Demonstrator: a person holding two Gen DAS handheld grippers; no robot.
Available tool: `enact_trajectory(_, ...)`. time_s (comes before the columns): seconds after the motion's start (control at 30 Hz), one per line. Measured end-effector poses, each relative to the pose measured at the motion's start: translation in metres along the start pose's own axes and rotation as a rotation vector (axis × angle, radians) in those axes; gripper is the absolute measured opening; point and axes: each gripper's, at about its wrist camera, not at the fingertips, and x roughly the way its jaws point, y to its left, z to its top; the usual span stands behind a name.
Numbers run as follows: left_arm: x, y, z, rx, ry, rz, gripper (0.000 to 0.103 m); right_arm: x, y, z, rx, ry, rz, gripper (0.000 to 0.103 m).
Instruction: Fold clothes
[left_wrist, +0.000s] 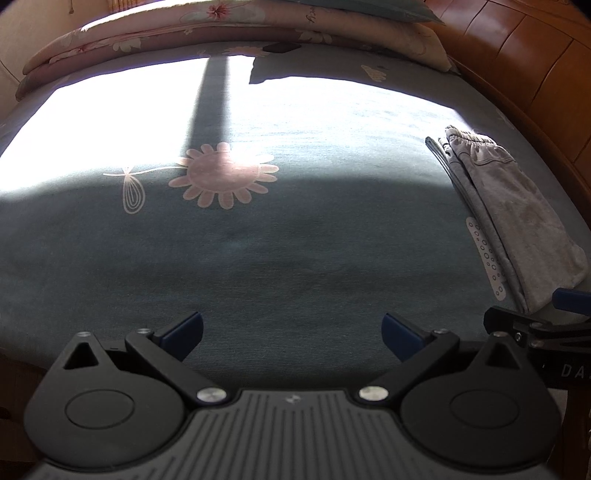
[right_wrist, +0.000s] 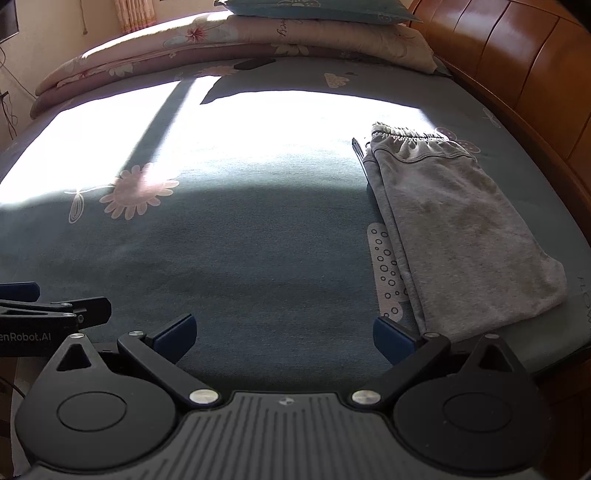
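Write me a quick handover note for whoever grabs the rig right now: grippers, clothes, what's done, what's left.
Left hand-held gripper: open, empty, above the near edge of the bed sheet.
Right hand-held gripper: open, empty, beside the left one.
Grey sweatpants: folded flat on the bed's right side, elastic waistband at the far end, a darker folded item showing at the left edge.
Done: the sweatpants look folded.
Left: no unfolded clothes in view; check off-camera for more.
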Motion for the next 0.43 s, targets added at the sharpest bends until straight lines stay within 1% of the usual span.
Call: enact_trajectory(0.43,-0.0024,0.0011,-0.0018,-0.008,-0.020,-0.005,0.103,-0.0018,0.0013,0.0002,0.006,-0.008,-0.001,0.103)
